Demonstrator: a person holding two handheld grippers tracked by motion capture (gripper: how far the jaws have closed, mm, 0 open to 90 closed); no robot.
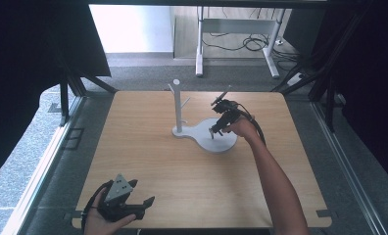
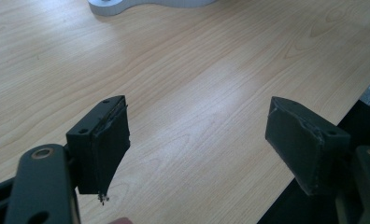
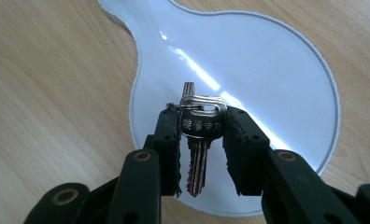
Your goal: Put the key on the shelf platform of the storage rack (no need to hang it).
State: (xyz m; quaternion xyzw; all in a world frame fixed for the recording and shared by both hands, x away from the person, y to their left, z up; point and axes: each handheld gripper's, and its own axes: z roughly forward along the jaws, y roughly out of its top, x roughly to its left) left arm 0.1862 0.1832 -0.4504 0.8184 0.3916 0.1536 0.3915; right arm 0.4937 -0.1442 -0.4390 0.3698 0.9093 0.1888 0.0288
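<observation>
Wooden table (image 1: pixel 148 161); right hand-held gripper (image 3: pixel 202 128) clamps keys (image 3: pixel 199 140), tips hidden; left hand-held gripper (image 2: pixel 197 140) agape

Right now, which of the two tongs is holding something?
The right tongs, over the white stand's base, grip keys; the left tongs gape open.
</observation>
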